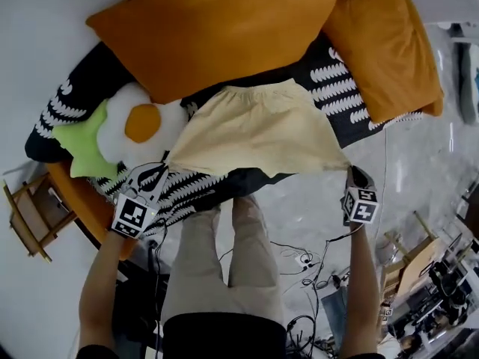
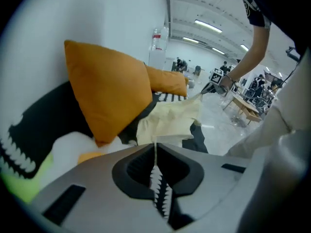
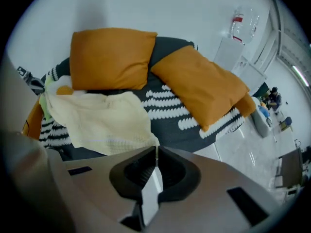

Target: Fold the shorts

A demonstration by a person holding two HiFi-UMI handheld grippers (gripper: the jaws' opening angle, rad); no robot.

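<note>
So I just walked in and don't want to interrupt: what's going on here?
A person is handling pale yellow shorts over a black-and-white blanket. The left hand-held gripper and the right hand-held gripper are each shut on a near corner of the shorts, with that edge stretched between them. The waistband lies on the far side, by the orange pillows.

Pale yellow shorts [image 1: 258, 129] spread flat, waistband far, hem corners pinched.
</note>
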